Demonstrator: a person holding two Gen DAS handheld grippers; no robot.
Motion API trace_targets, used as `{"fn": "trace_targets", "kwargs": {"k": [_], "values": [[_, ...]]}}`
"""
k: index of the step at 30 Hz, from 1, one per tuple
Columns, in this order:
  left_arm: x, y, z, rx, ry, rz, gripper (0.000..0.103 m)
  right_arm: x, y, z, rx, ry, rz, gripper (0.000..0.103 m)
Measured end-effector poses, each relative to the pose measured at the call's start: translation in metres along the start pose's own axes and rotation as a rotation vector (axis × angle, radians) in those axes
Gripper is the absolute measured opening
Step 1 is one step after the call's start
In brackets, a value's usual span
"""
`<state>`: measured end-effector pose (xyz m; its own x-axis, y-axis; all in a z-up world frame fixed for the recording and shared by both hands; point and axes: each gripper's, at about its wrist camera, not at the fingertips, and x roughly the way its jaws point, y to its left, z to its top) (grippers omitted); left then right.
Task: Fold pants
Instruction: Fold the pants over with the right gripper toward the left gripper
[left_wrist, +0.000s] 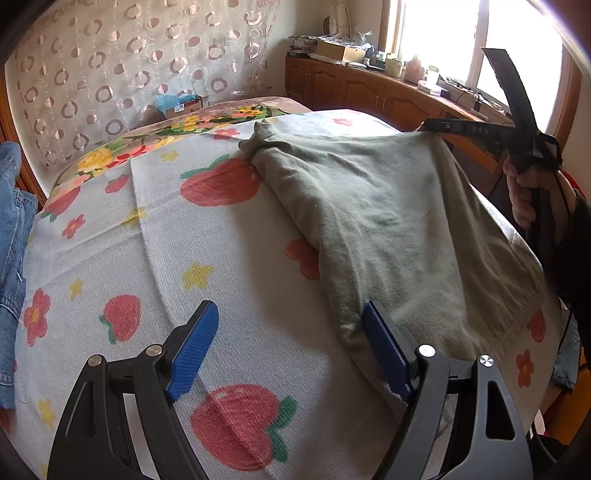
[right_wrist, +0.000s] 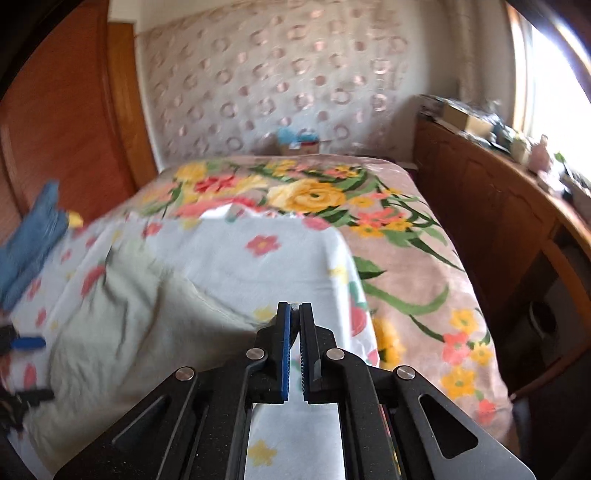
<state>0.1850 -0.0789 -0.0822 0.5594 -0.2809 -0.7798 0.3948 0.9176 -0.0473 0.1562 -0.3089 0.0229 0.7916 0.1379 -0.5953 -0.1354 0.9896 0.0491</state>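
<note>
**Pants on bed: right gripper clamped on fabric edge, left gripper released**

The grey-green pants (left_wrist: 388, 229) lie spread on the strawberry-print sheet (left_wrist: 207, 258), which covers part of a floral blanket (right_wrist: 417, 266) on the bed. One end of the garment is bunched toward the far side.

Left gripper (left_wrist: 288, 350): jaws stand wide apart above the sheet, grasping nothing; its right-hand blue pad sits at the near hem of the pants.

Right gripper (right_wrist: 294, 350): jaws pressed together, pinching a thin edge of the pants. In the left wrist view that edge is lifted off the bed.

Blue denim (left_wrist: 11, 229) lies at the bed's left side.
</note>
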Motion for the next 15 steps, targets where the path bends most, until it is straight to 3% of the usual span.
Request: {"fn": "trace_targets", "kwargs": {"k": [2,5,8,10,15], "values": [[0.000,0.000,0.000,0.000,0.000,0.000,0.081,0.002,-0.005,-0.001,0.004,0.005,-0.039,0.004],[0.000,0.000,0.000,0.000,0.000,0.000,0.081,0.013,-0.008,-0.003,0.002,0.069,-0.033,0.004],[0.000,0.000,0.000,0.001,-0.001,0.001,0.081,0.015,-0.005,-0.005,-0.021,0.085,-0.043,0.014],[0.000,0.000,0.000,0.000,-0.001,0.000,0.081,0.014,-0.003,-0.003,-0.021,0.083,-0.022,0.031],[-0.002,0.004,0.000,-0.011,-0.011,0.012,0.081,-0.003,0.002,-0.005,-0.034,0.070,-0.018,0.034]]}}
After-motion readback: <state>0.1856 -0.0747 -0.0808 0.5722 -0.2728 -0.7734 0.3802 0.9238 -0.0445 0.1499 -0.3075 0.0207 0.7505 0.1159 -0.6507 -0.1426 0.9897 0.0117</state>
